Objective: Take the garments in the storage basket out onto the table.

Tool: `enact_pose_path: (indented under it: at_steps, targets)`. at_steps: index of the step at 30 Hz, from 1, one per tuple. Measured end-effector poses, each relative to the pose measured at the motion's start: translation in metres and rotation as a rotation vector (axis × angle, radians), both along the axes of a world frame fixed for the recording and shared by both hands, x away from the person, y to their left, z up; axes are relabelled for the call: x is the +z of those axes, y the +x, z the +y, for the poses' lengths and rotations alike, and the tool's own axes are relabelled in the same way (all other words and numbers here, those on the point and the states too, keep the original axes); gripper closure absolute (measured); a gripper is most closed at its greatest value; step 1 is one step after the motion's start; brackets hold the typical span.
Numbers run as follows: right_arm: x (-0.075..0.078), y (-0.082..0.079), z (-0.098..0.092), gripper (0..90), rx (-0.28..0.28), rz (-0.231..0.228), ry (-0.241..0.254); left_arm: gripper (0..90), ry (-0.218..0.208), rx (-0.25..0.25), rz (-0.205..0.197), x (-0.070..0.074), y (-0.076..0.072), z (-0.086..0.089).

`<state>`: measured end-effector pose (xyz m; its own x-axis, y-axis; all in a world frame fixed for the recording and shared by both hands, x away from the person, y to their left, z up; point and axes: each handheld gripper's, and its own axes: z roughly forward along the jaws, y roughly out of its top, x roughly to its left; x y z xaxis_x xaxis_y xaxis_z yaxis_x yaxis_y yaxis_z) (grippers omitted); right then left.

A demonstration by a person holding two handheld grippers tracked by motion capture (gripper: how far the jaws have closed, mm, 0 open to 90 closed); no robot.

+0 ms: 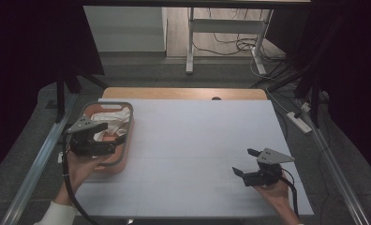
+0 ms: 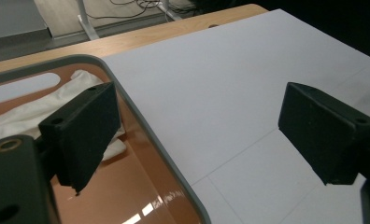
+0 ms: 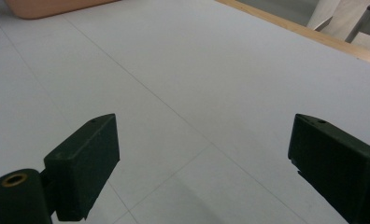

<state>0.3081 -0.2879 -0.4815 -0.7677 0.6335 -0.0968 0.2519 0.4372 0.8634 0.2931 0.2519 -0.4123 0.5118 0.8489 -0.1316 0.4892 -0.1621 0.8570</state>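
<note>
An orange basket (image 1: 107, 104) with a grey rim stands at the table's left, and a crumpled white cloth (image 1: 116, 116) lies in it. My left gripper (image 1: 115, 132) hangs open over the basket's right side. In the left gripper view one jaw is above the cloth (image 2: 29, 114) inside the basket (image 2: 143, 128), and the other is above the white table surface; nothing is between them. My right gripper (image 1: 244, 161) is open low over the table's front right, with bare surface between its jaws (image 3: 206, 149). A corner of the basket (image 3: 52, 7) shows far off in the right gripper view.
A white mat (image 1: 197, 136) covers the table, with a wooden strip (image 1: 183, 93) along its far edge. Behind it stand desk legs (image 1: 190, 42) with cables on the floor. A power strip (image 1: 299, 121) lies right of the table. Metal rails run along both sides.
</note>
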Motion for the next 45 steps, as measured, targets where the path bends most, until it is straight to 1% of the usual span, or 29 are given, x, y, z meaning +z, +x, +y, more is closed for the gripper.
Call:
enact_pose_path:
  at_steps: [2, 3, 4, 6, 8, 16, 17, 26, 30, 36, 38, 40, 42, 44, 45]
  targets:
    - [-0.001, 0.001, 0.001, 9.2, 0.000, -0.002, 0.000, 12.1, 0.001, 0.003, 0.007, -0.001, 0.005, 0.003]
    - [-0.001, 0.002, 0.002, 9.2, 0.002, 0.000, -0.003, 12.1, 0.001, 0.003, 0.007, -0.001, 0.005, 0.003]
    - [-0.002, 0.003, 0.003, 9.2, 0.001, 0.000, -0.001, 12.1, 0.007, 0.010, 0.016, -0.002, 0.009, 0.005]
    - [-0.003, 0.004, 0.004, 9.2, 0.003, 0.001, -0.006, 12.1, 0.006, 0.013, 0.023, -0.004, 0.012, 0.007]
    - [-0.003, 0.005, 0.004, 9.2, 0.002, 0.002, -0.014, 12.1, 0.009, 0.019, 0.027, -0.005, 0.015, 0.009]
    - [-0.005, 0.007, 0.005, 9.2, -0.009, 0.001, -0.010, 12.1, 0.009, 0.033, 0.031, -0.005, 0.026, 0.015]
    - [-0.005, 0.007, 0.005, 9.2, -0.012, 0.000, -0.014, 12.1, 0.015, 0.042, 0.034, -0.005, 0.030, 0.017]
    - [-0.006, 0.004, 0.006, 9.2, -0.018, 0.000, -0.021, 12.1, 0.002, 0.079, 0.046, -0.007, 0.045, 0.031]
    - [-0.007, 0.004, 0.005, 9.2, -0.021, -0.004, -0.034, 12.1, 0.012, 0.090, 0.042, -0.006, 0.049, 0.034]
    - [-0.008, 0.006, 0.006, 9.2, -0.016, -0.009, -0.029, 12.1, 0.012, 0.116, 0.040, -0.004, 0.050, 0.042]
    - [-0.008, 0.007, 0.006, 9.2, -0.020, -0.008, -0.037, 12.1, 0.013, 0.129, 0.043, -0.003, 0.052, 0.045]
    - [-0.010, 0.008, 0.006, 9.2, -0.009, 0.000, -0.036, 12.1, 0.016, 0.138, 0.047, -0.003, 0.054, 0.047]
    - [-0.010, 0.007, 0.007, 9.2, -0.012, -0.003, -0.044, 12.2, 0.014, 0.150, 0.056, -0.004, 0.056, 0.049]
    - [-0.010, 0.007, 0.007, 9.2, -0.010, -0.006, -0.041, 12.3, 0.014, 0.153, 0.060, -0.005, 0.057, 0.050]
    - [-0.009, 0.007, 0.007, 9.2, -0.012, -0.005, -0.039, 12.4, 0.020, 0.159, 0.072, -0.006, 0.059, 0.050]
